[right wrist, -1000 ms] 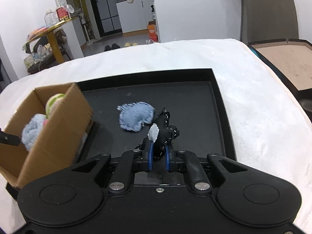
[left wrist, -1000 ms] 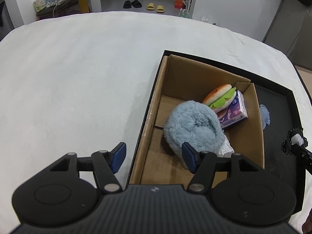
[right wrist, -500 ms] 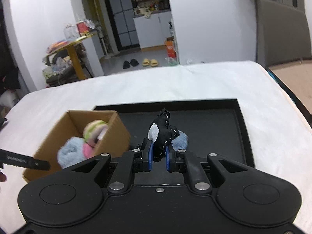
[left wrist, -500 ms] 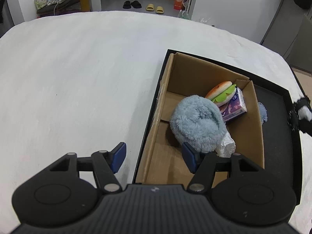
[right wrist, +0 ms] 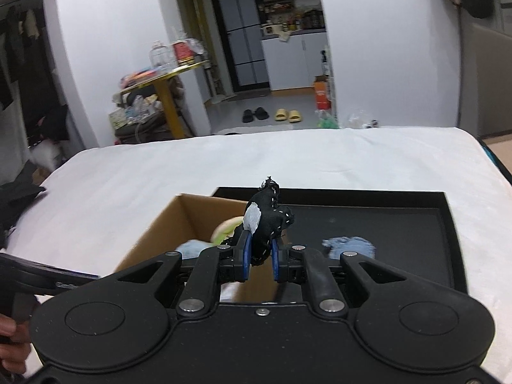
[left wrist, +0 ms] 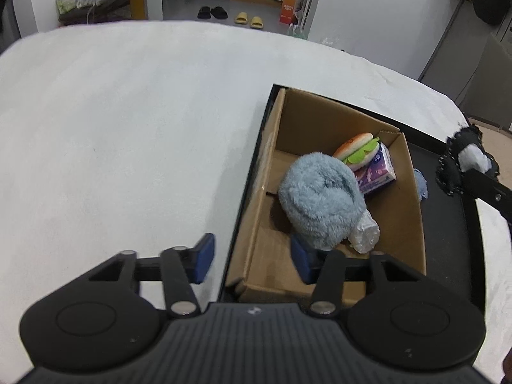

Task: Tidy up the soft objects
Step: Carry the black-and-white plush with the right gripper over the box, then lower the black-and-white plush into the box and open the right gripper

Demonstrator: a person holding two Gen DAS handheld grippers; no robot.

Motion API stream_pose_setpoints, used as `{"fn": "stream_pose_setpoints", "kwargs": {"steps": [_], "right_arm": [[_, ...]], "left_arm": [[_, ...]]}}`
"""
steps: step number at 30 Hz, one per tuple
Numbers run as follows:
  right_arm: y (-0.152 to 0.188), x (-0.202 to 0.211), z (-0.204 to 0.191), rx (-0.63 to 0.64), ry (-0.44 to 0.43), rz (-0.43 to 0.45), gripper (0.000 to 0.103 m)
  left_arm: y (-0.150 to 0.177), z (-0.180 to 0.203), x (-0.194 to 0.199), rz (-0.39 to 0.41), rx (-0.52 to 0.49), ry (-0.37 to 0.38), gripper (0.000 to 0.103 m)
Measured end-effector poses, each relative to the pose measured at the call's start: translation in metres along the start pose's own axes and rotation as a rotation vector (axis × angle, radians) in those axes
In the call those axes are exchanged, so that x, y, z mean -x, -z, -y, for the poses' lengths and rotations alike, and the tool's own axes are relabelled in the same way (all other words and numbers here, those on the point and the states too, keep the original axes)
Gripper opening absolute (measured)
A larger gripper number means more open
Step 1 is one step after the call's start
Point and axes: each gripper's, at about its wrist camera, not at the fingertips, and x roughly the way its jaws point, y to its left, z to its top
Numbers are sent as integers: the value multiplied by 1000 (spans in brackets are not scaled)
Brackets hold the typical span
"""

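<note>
Right gripper [right wrist: 258, 256]: clamped on black-and-white plush toy [right wrist: 267, 217], above cardboard box [right wrist: 166, 227].
Left gripper [left wrist: 252, 256]: wide apart, holding nothing.

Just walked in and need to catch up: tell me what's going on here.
A person is sorting soft things into a cardboard box that sits in a black tray. The right gripper is shut on a black and white plush, held above the box's edge. The left gripper hangs open and empty over the box's near end. A fluffy blue slipper, burger plush and tissue pack are inside; a blue cloth lies in the tray.
</note>
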Motion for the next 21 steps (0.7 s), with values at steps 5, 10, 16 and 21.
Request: {"fn": "stream_pose_setpoints", "kwargs": {"steps": [5, 10, 16, 21], "right_arm": [[-3, -3, -19, 35, -37, -9, 13], [-4, -9, -33, 57, -61, -30, 14], [-2, -16, -51, 81, -86, -61, 14], [-1, -20, -66, 107, -137, -87, 19]], "left_arm": [[4, -1, -2, -11, -1, 17, 26], [6, -6, -1, -2, 3, 21, 15], [6, -16, -1, -9, 15, 48, 11], [6, -16, -1, -15, 14, 51, 11]]}}
